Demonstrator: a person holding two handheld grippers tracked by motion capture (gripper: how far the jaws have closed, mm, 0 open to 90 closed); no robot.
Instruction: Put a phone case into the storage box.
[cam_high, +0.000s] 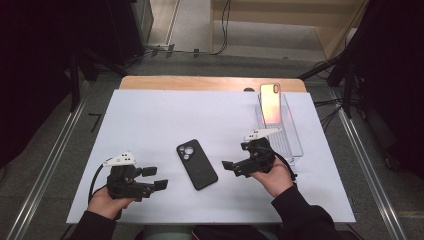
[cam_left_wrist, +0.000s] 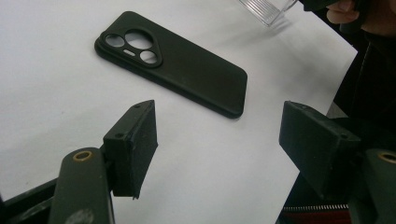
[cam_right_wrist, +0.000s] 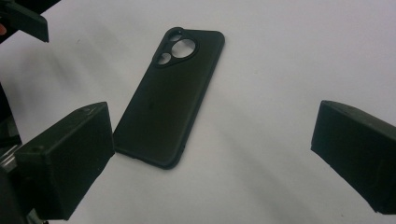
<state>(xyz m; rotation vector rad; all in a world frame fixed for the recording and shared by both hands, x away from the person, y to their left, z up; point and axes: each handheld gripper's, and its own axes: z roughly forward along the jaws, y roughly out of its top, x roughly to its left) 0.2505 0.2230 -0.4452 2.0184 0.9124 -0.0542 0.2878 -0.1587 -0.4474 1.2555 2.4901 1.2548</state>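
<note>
A black phone (cam_high: 196, 164) lies back up in the middle of the white sheet, its camera cluster at the far end. My left gripper (cam_high: 155, 178) rests to the phone's left, jaws open and pointing right at it. My right gripper (cam_high: 234, 157) is to the phone's right, open and aimed left. In the left gripper view the phone (cam_left_wrist: 187, 65) lies just beyond the open left gripper (cam_left_wrist: 219, 126). In the right gripper view the phone (cam_right_wrist: 173, 102) lies between and beyond the wide jaws of the right gripper (cam_right_wrist: 215, 126). Neither gripper touches it.
A second phone (cam_high: 270, 104) with a pinkish glossy face stands leaning in a clear plastic tray (cam_high: 290, 137) at the right rear, just behind my right hand. The white sheet (cam_high: 150, 120) covers most of the wooden table. Dark stands and cables surround the table.
</note>
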